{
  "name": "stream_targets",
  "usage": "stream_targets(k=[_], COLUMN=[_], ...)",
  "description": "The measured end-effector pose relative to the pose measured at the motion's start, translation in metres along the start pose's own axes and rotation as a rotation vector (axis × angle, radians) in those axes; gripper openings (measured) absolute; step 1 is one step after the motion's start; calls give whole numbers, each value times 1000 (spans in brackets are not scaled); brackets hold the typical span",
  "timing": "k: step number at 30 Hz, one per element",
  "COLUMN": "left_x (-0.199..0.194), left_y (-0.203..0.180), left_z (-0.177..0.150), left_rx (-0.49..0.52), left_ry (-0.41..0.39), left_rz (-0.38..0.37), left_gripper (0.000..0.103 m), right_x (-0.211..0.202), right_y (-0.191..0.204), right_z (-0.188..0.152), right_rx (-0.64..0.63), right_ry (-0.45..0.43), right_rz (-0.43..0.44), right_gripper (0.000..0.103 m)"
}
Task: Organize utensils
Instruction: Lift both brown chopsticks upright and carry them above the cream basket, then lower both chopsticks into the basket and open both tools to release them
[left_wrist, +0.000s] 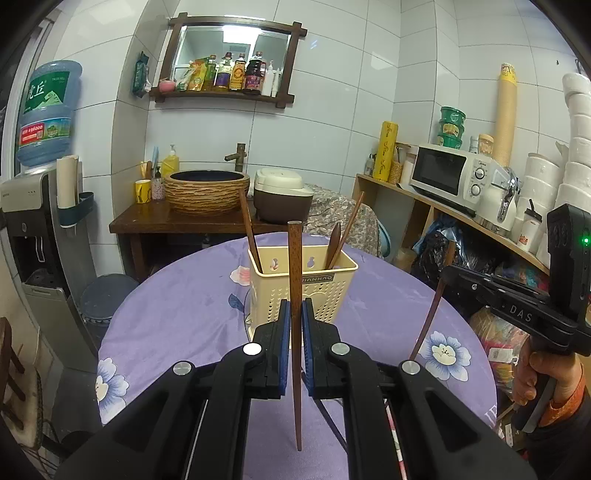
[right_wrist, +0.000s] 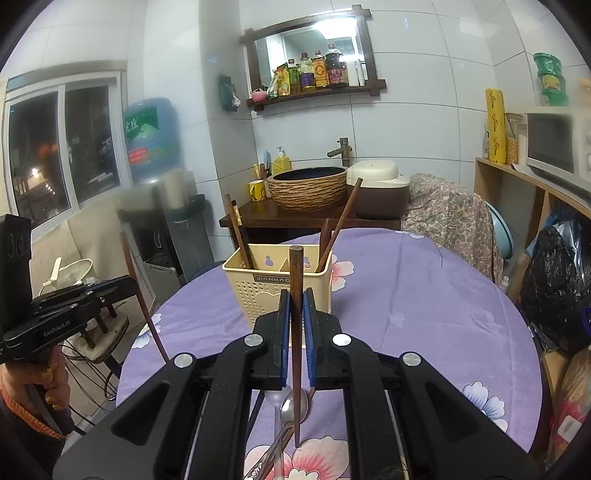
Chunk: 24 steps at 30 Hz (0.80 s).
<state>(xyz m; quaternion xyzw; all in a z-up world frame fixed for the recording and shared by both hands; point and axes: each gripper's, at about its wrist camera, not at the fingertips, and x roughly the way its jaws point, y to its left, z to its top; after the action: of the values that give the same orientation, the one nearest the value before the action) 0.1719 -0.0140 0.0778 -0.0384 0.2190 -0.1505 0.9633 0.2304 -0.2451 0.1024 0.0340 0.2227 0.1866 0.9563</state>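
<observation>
A person is standing at a round table (left_wrist: 177, 314) draped in a purple flowered cloth, holding a gripper in each hand. The left gripper (left_wrist: 294, 321) is pinching a brown chopstick (left_wrist: 295, 280) between its blue pads, the stick standing nearly upright, its tip hanging just above the cloth. The right gripper (right_wrist: 294, 314) is pinching a second chopstick (right_wrist: 296, 280) the same way.

Straight ahead of both, near the middle of the table, a cream holder (left_wrist: 306, 284) is sitting, perforated and divided into compartments. In its left compartment a brown stick (left_wrist: 250, 229) is leaning left. In its right compartment a wooden spoon handle (left_wrist: 334, 243) and another stick (left_wrist: 351, 221) are leaning right. The middle compartment cannot be seen into.

Under the right gripper, a metal spoon (right_wrist: 291, 410) is lying on the cloth, with a clear plastic utensil (right_wrist: 275, 402) just beside it.

The cloth around the holder is lying open on both sides, and the table's far edge is curving just behind it. Beyond that edge, a dark wooden counter (left_wrist: 147, 221) is carrying a woven-looking basin (left_wrist: 206, 192) and a rice cooker (left_wrist: 282, 195). To the left a water dispenser (left_wrist: 33, 206) is standing under a blue bottle; to the right a shelf (left_wrist: 458, 218) is holding a microwave (left_wrist: 448, 177) and stacked cups. A patterned cloth is covering something at the table's far right edge.
</observation>
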Motion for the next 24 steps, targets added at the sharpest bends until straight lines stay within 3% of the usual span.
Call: stream_targets(k=[5, 9, 18, 24], left_x=[-1, -5, 0, 21], left_y=[0, 3, 13, 12], left_z=[13, 47, 150, 161], left_rx=[11, 13, -21, -17], left_ry=[-8, -57, -208, -252], left_rz=[-15, -28, -26, 1], left_gripper=[8, 8, 8, 8], right_x=[0, -7, -1, 32], right_y=[1, 6, 19, 18], right_z=[10, 41, 160, 181], right_rx=[-2, -22, -21, 8], right_ry=[-1, -46, -216, -226], right_rz=[19, 32, 12, -18], right_gripper=[8, 8, 8, 8])
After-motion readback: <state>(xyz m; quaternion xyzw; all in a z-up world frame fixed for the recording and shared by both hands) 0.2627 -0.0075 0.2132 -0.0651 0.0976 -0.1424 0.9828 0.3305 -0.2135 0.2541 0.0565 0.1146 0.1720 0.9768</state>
